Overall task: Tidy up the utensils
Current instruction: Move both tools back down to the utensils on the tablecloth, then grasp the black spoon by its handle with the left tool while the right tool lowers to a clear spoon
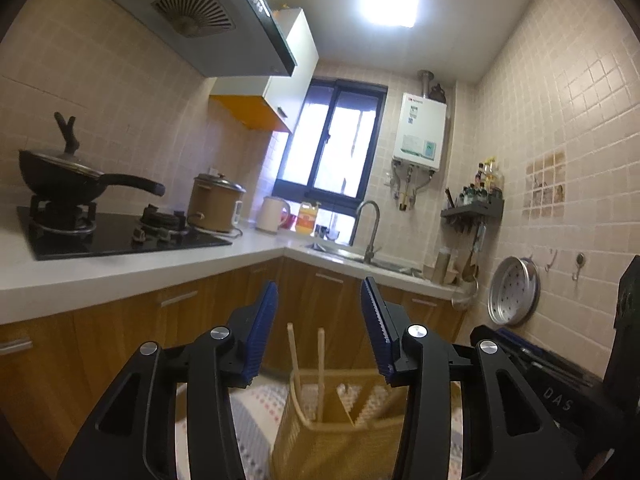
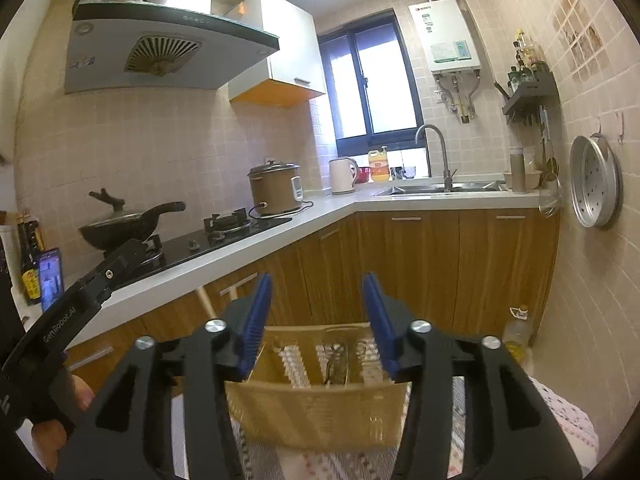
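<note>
Woven basket (image 2: 316,408) is sitting on the patterned cloth (image 2: 560,412), already holding chopsticks (image 1: 308,364) and some cutlery (image 2: 336,360); left tool (image 1: 319,320) and right tool (image 2: 316,312) are hovering released, empty, so sorting seems nearly done.

You have two grippers, one woven basket (image 2: 320,412), two chopsticks (image 1: 308,364) standing in it, one wok (image 2: 120,228), one rice cooker (image 2: 276,190) and one kettle (image 2: 342,176).

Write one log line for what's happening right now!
left gripper: jaws open, empty | right gripper: jaws open, empty | chopsticks: standing in basket
</note>
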A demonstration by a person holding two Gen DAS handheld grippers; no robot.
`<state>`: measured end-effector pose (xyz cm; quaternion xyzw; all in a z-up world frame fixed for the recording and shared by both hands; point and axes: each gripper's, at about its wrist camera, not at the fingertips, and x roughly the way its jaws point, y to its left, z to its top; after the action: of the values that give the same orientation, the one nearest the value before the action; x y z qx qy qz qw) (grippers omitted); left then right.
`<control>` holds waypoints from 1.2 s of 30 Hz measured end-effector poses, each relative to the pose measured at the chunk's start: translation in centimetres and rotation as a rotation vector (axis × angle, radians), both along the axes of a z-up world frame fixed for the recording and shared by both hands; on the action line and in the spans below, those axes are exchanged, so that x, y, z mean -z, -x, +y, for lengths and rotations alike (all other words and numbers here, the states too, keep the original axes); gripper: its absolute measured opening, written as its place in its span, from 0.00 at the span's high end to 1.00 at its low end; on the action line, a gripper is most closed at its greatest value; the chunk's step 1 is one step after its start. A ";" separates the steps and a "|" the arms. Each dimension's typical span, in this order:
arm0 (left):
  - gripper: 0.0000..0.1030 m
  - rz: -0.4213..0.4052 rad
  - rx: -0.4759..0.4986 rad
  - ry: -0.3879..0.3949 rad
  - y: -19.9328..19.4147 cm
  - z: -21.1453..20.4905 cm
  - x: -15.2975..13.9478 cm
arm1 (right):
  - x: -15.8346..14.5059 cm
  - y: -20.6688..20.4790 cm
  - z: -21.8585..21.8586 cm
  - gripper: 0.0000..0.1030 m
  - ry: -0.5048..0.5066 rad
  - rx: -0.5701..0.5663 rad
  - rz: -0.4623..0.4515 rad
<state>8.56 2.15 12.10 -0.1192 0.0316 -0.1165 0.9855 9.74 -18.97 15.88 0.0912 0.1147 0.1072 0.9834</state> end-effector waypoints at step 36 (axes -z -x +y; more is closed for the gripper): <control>0.53 0.829 0.260 -0.218 1.6 -4.9 17.3 | 14.8 5.0 -3.0 0.51 -0.019 -0.087 0.518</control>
<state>6.99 -2.75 -5.24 -0.0461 0.4508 -0.1779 0.8735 4.79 -21.99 1.10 0.1199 0.3656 0.1236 0.9147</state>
